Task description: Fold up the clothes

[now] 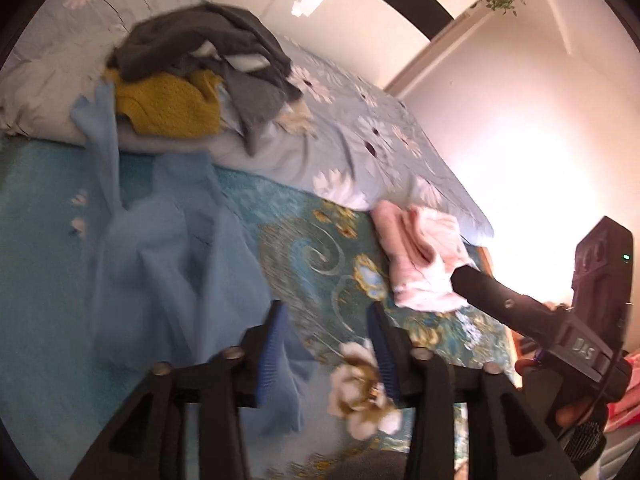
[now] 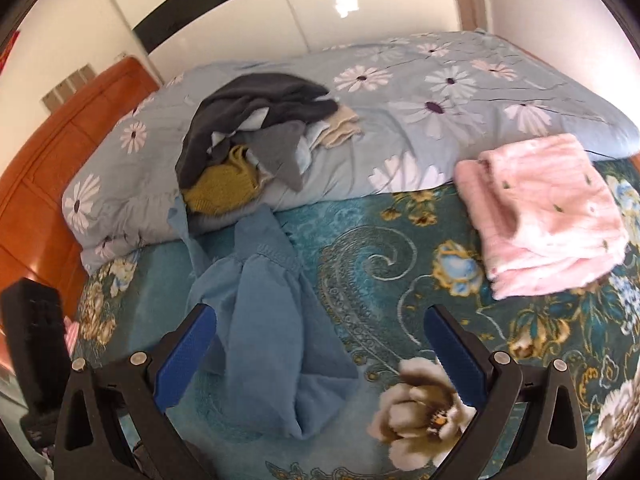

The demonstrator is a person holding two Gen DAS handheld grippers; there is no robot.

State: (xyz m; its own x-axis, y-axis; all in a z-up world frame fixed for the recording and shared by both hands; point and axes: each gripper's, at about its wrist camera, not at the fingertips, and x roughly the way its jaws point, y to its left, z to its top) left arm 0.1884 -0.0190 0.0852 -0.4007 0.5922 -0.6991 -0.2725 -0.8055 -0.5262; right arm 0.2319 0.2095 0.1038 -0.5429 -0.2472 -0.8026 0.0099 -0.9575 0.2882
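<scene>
A: Two hand-held grippers here. The left hand-held gripper (image 1: pixel 326 344) has its jaws apart with nothing between them, over the bed (image 2: pixel 380 248). The right hand-held gripper (image 2: pixel 320 344) is spread wide, also holding nothing.

B: And the clothes?

A: One blue garment (image 2: pixel 272 320) lies crumpled on the teal bedspread, below both. One folded pink cloth (image 2: pixel 548 216) sits to the right, beside the flowered quilt (image 2: pixel 460 92). One heap of grey and mustard clothes (image 2: pixel 248 140) rests on that quilt.
</scene>
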